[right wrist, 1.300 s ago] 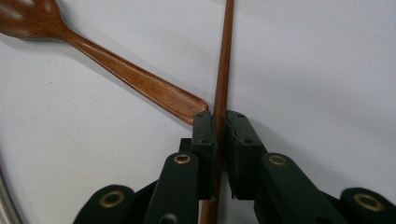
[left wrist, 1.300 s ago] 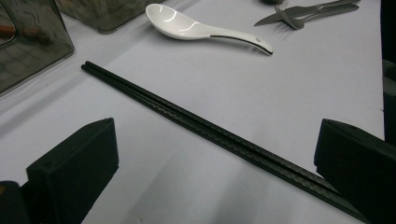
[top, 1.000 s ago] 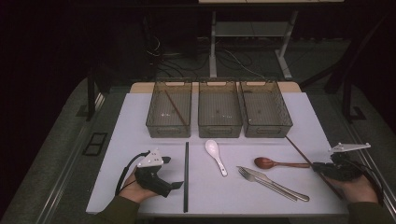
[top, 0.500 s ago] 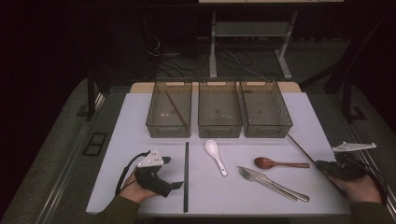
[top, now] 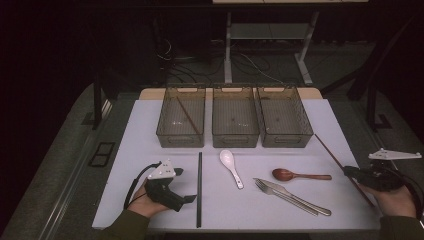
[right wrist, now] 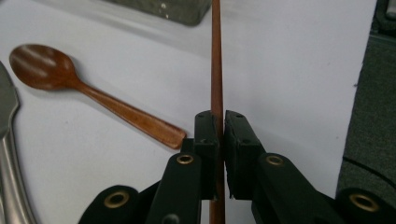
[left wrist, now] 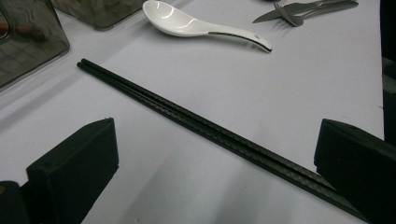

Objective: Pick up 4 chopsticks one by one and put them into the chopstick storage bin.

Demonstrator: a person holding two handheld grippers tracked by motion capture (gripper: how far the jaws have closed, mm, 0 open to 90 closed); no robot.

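Note:
My right gripper (top: pixel 351 173) sits at the table's right edge, shut on a brown chopstick (top: pixel 329 153) that slants up toward the right basket. In the right gripper view the jaws (right wrist: pixel 220 117) pinch that chopstick (right wrist: pixel 216 56) and it runs straight ahead. Resting at the front left, my left gripper (top: pixel 184 186) is open beside a pair of black chopsticks (top: pixel 199 190). The left gripper view shows these black chopsticks (left wrist: pixel 196 122) lying on the table, crossing the wide gap between its jaws (left wrist: pixel 217 135) untouched.
Three grey baskets stand in a row at the back; the left one (top: pixel 165 131) holds a brown chopstick (top: pixel 188 116). On the white mat lie a white spoon (top: pixel 231 167), a wooden spoon (top: pixel 300 175), and a fork and knife (top: pixel 292 196).
My right hand and gripper have shifted slightly to the right with the brown chopstick. The left gripper has stayed still.

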